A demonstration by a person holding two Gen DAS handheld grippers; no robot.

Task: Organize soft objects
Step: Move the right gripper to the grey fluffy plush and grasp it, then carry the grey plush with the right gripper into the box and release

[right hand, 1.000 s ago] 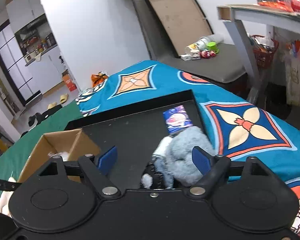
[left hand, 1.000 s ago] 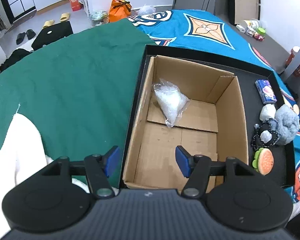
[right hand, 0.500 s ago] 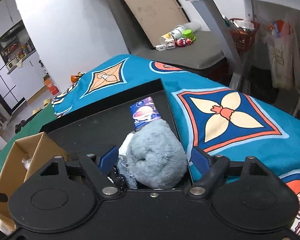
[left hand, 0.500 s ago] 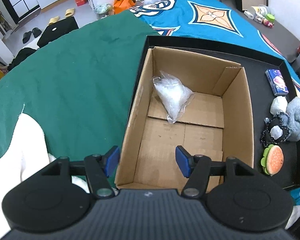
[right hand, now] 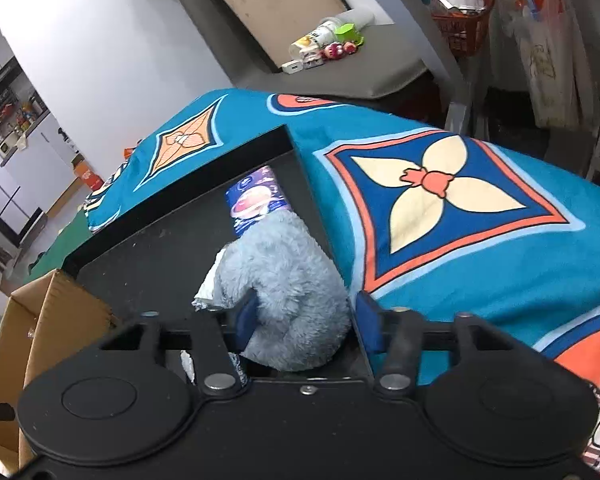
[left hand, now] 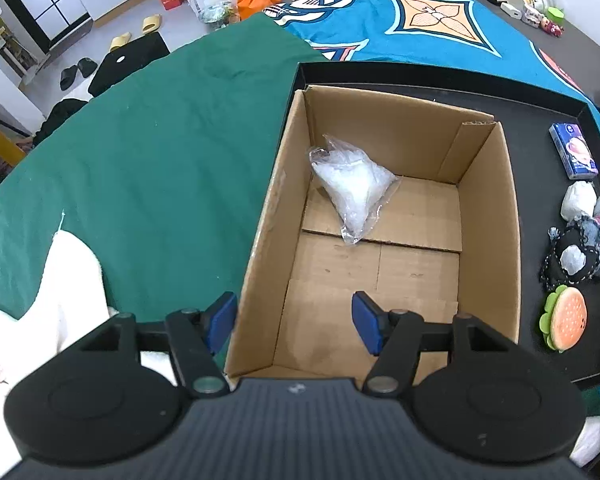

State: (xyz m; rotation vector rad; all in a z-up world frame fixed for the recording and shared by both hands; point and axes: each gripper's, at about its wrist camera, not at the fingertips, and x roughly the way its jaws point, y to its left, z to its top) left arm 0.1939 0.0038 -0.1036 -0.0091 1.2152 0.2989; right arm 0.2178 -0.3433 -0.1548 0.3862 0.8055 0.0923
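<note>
The box [left hand: 384, 240] sits in the tray [left hand: 532, 116] (left end). A bag [left hand: 352, 188] lies inside the box; plush toy [right hand: 288, 292], packet [left hand: 574, 151] and burger toy [left hand: 566, 322] lie to its right.
</note>
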